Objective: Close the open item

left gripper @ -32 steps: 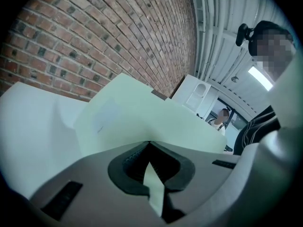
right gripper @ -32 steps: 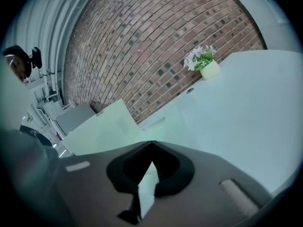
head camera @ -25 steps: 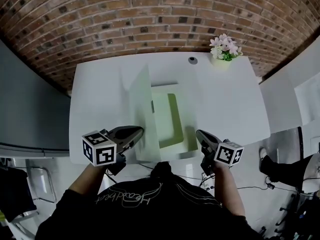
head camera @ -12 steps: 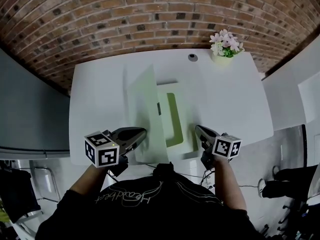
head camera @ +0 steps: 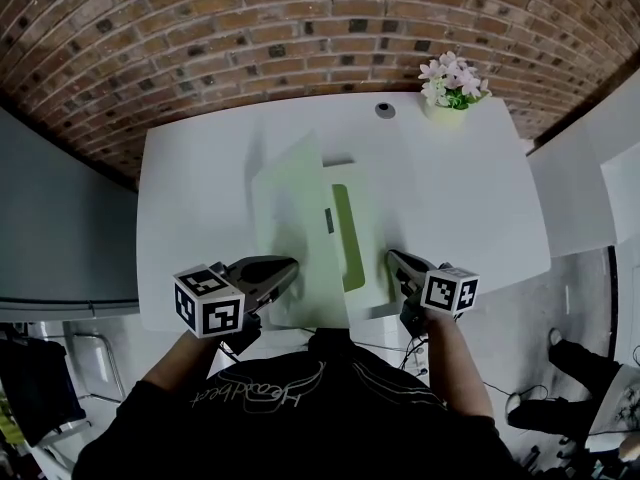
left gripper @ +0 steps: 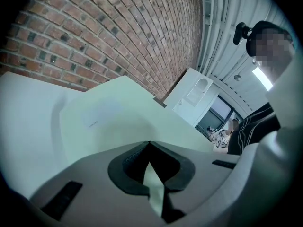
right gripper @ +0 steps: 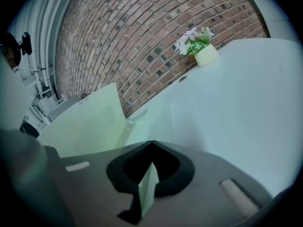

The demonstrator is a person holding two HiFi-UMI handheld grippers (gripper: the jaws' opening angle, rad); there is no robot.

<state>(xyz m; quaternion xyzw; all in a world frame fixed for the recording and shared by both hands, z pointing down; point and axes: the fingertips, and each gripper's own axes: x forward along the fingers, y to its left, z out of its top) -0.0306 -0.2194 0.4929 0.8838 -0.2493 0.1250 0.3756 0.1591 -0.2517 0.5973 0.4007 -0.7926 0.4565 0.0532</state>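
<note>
A flat white box lies open on the white table [head camera: 195, 178]. Its pale lid [head camera: 290, 213] stands tilted over the base [head camera: 372, 230], and a green strip [head camera: 346, 236] of the inside shows in the gap. At the lid's near edge my left gripper [head camera: 288, 268] is shut, and the left gripper view shows a pale sheet [left gripper: 154, 193] pinched between the jaws with the lid [left gripper: 123, 122] rising ahead. My right gripper [head camera: 393, 261] is shut on the base's near right edge [right gripper: 147, 186]. In the right gripper view the lid [right gripper: 87, 122] leans at the left.
A small pot of pink flowers [head camera: 452, 86] stands at the table's far right corner, with a small dark round thing [head camera: 385, 110] beside it. A brick wall [head camera: 300, 28] runs behind the table. A person's foot [head camera: 560, 343] shows on the floor at the right.
The lid has swung rightward and lower over the base, narrowing the green gap. My left gripper has followed it slightly to the right; the right gripper has barely moved.
</note>
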